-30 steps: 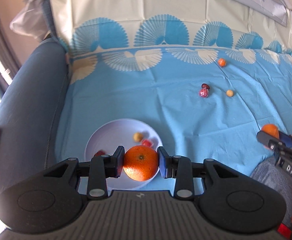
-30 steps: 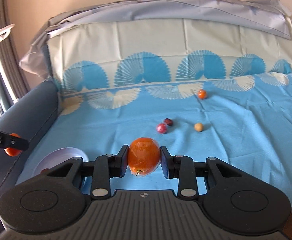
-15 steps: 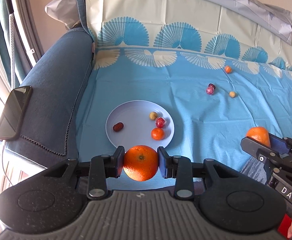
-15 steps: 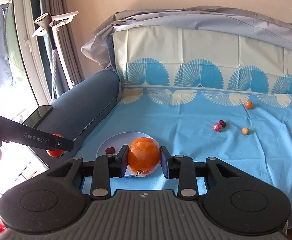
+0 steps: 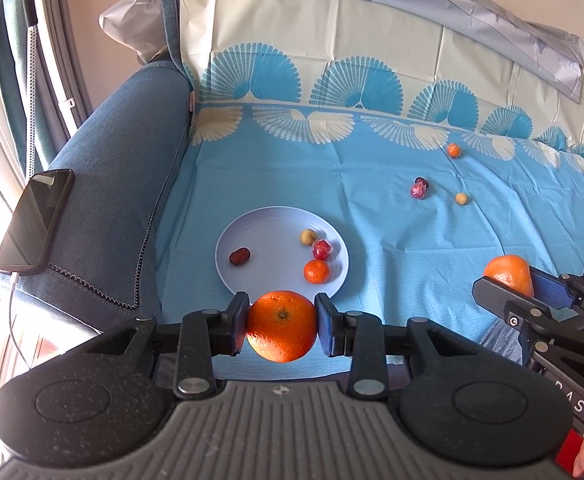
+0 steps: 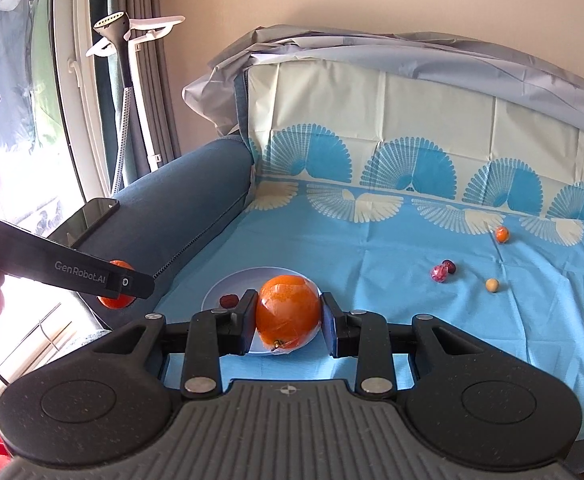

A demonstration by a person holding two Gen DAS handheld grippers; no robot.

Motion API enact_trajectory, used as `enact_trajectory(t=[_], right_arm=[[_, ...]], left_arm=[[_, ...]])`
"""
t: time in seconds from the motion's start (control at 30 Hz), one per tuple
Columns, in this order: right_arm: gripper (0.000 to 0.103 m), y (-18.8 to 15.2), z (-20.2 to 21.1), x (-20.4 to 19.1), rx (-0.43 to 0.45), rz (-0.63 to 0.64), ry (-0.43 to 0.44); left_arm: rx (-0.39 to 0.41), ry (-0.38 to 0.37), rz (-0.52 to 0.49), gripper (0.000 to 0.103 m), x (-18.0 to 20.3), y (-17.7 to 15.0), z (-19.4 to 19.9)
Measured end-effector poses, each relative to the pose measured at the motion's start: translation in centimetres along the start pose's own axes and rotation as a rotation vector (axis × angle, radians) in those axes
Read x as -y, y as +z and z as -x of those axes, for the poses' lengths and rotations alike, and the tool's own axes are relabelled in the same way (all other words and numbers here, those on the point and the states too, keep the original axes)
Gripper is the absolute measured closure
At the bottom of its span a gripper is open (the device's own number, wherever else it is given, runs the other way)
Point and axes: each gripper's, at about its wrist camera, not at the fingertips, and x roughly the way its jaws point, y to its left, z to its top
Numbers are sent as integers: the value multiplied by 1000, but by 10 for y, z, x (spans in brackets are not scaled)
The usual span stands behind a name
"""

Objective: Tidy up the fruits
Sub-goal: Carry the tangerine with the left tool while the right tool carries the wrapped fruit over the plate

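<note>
Blue sofa (image 5: 104,200) draped in a fan-print cloth (image 5: 372,220). Pale plate (image 5: 252,224) on the cloth near the armrest, bearing a mandarin (image 5: 316,271), a red wrapped piece, a yellowish ball and a date. Left claw (image 5: 281,331) clamped on an orange (image 5: 281,330) just short of the plate's near rim. Right claw (image 6: 288,320) clamped on a plastic-wrapped orange (image 6: 288,314). Four small fruits (image 5: 419,190) well apart on the cloth.
</note>
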Motion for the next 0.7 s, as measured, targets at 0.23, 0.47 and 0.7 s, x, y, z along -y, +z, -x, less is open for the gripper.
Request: enact_trajectory(t=[0.23, 0.47, 0.7], right_arm=[[68, 0, -2, 3, -2, 5, 2], [68, -1, -4, 2, -9, 1, 1], [68, -1, -10, 1, -23, -1, 1]], left_arm=[[-6, -1, 0, 64, -2, 1, -2], [-16, 3, 3, 64, -2, 0, -7], [-31, 7, 10, 64, -5, 1, -14]])
